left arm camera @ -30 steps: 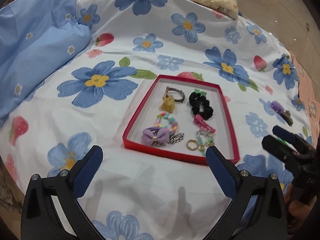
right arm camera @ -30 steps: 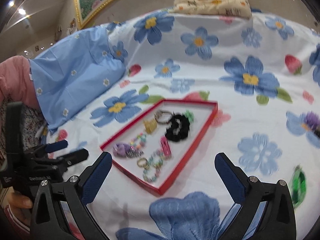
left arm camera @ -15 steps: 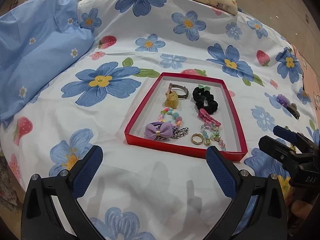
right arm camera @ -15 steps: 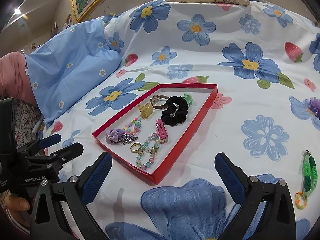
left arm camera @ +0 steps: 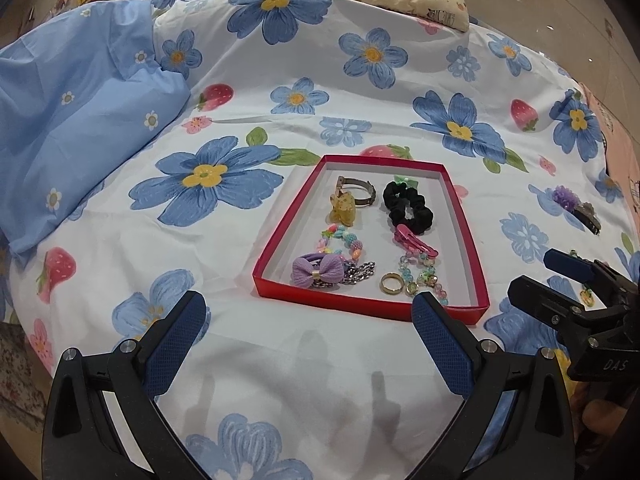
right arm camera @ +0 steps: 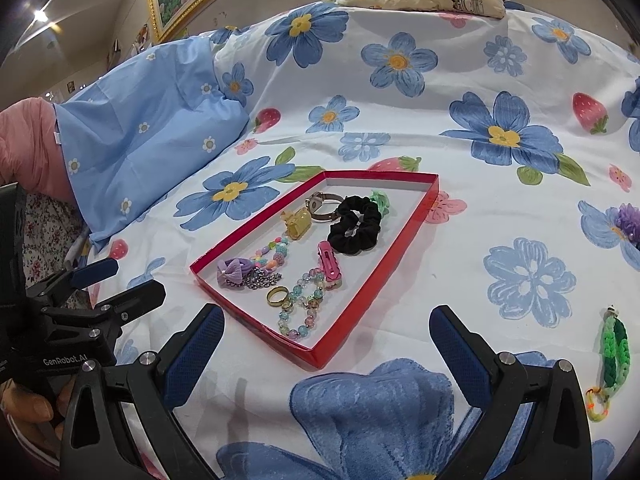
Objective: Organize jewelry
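L gripper (left arm camera: pixel 308 320) & R gripper (right arm camera: pixel 326 334) both hovering released; red tray (left arm camera: pixel 276 248) sitting at 12 o'clock; green woven bracelet (right arm camera: pixel 614 354) lying at R gripper's 3 o'clock.

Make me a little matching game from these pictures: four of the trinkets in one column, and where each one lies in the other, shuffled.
Things:
1. gold ring
2. black scrunchie
3. green woven bracelet
4. purple bow

Places:
A. on the bedsheet, outside the red tray
B. tray's near-left corner
C. far end of the tray
D. near edge of the tray, beside the pastel bead bracelet

Pairs: 1-D, 2-C, 3-A, 4-B
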`<state>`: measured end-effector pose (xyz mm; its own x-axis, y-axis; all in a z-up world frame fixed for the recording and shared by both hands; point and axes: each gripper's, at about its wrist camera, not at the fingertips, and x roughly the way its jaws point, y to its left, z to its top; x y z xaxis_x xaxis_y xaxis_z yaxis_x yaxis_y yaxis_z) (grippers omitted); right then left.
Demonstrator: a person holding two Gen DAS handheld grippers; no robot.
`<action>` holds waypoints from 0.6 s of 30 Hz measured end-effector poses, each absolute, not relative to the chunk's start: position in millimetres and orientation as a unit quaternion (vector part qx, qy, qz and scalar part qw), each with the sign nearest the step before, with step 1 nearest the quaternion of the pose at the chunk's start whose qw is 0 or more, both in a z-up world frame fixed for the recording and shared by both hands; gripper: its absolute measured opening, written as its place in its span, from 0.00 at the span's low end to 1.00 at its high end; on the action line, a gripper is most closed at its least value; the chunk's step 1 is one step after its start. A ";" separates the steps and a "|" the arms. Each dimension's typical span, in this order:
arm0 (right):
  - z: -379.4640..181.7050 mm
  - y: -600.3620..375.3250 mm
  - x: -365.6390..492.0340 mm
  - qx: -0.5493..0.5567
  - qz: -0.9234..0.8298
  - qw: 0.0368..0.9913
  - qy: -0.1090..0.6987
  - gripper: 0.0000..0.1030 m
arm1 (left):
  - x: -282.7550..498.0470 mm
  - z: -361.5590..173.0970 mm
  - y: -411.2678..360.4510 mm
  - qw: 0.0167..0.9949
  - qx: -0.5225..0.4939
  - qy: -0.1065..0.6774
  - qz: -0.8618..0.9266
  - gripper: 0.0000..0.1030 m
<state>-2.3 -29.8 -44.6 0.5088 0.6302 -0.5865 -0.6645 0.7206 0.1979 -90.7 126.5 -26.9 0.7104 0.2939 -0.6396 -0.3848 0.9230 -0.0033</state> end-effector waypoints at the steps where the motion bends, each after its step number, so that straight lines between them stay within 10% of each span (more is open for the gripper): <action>1: -44.6 -29.7 -2.3 -0.026 0.372 0.868 0.327 1.00 | -90.9 -26.5 126.6 0.922 -0.069 0.333 0.184 1.00; 18: -44.7 -29.0 -1.9 -0.028 0.372 0.869 0.325 1.00 | -91.1 -27.1 129.1 0.921 -0.070 0.337 0.182 1.00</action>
<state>-1.9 -29.0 -44.7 0.5126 0.6277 -0.5858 -0.6643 0.7222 0.1925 -91.1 129.1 -27.1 0.7071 0.2879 -0.6458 -0.3817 0.9243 -0.0059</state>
